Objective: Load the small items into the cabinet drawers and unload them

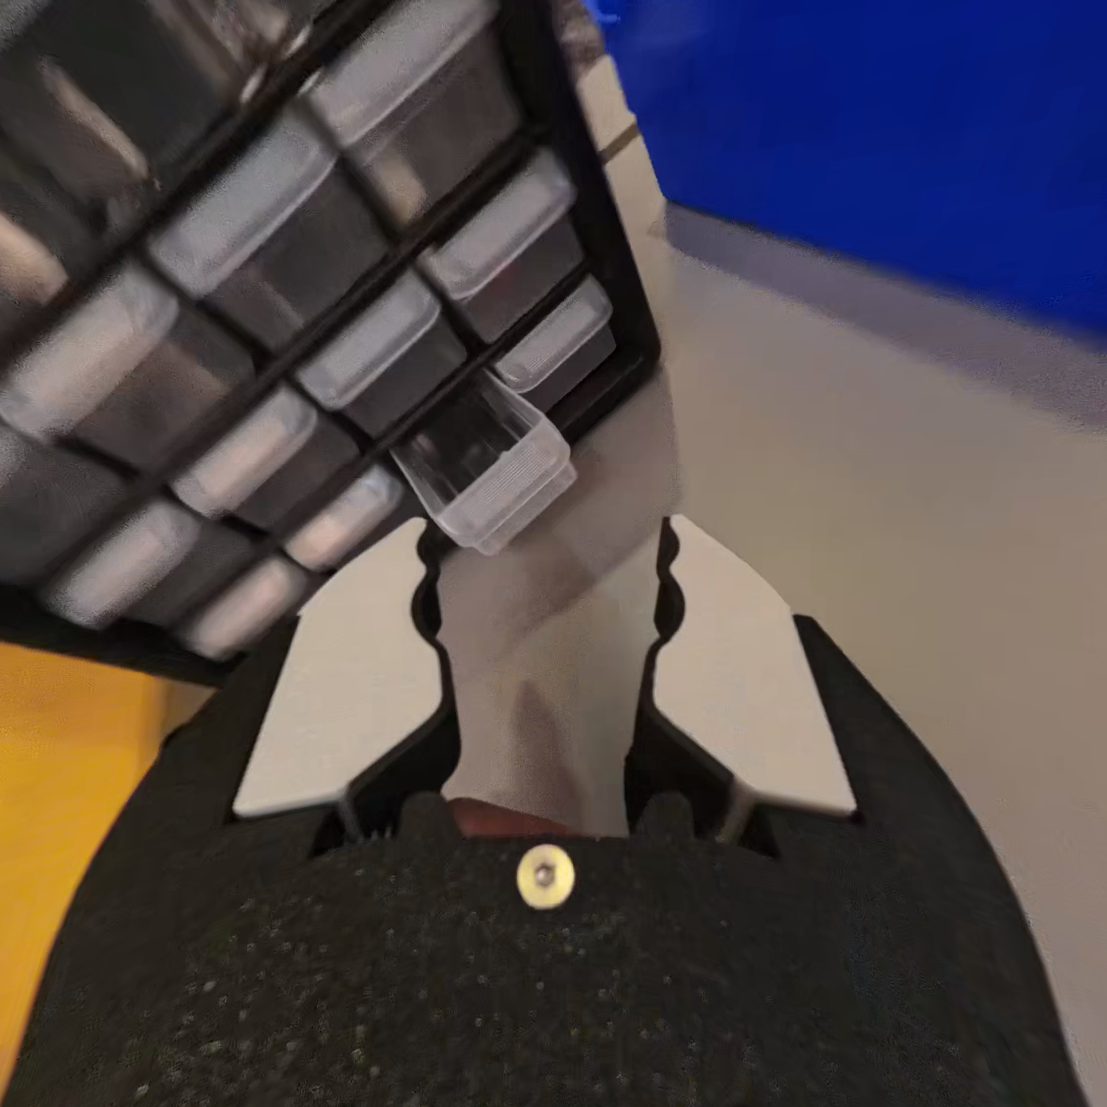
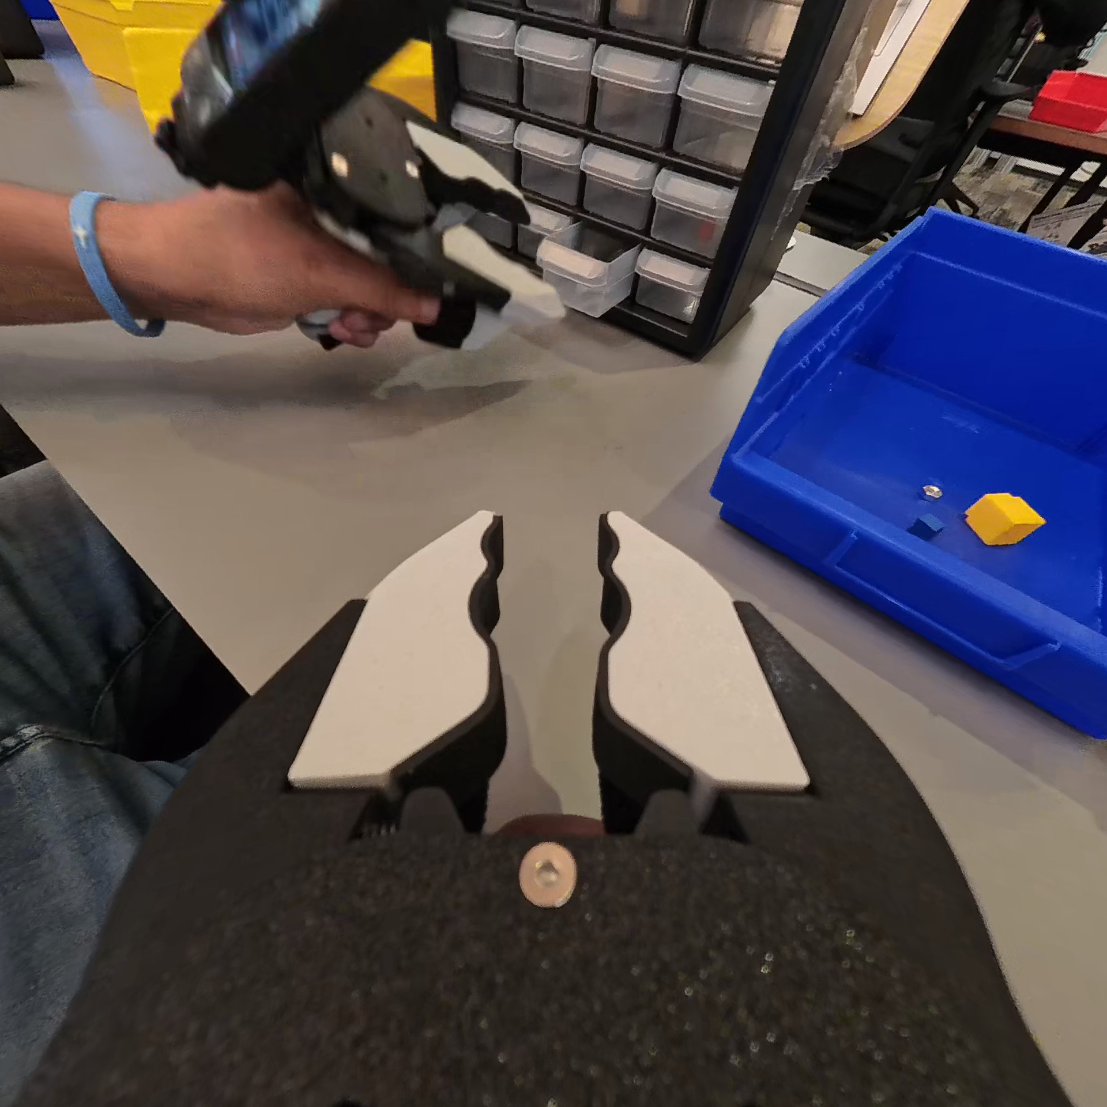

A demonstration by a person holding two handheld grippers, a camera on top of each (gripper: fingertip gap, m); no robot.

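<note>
Right claw (image 2: 550,521) nearest, low over the grey bench (image 2: 371,479) — fingers apart, nothing between them. To its right, a blue bin (image 2: 898,599) holds the small items: a yellow block (image 2: 1003,518), a small blue piece (image 2: 925,526), a metal nut (image 2: 931,491). Farther off, the left claw (image 1: 545,527), fingers apart and empty, sits just short of one clear drawer (image 1: 491,473) pulled out of the bottom row of the black cabinet (image 2: 755,251).

Likely step: drawer open, loading due. Next move calls for the right claw to reach into the bin — its front lip is the edge to clear. Open bench lies between bin and cabinet.
</note>
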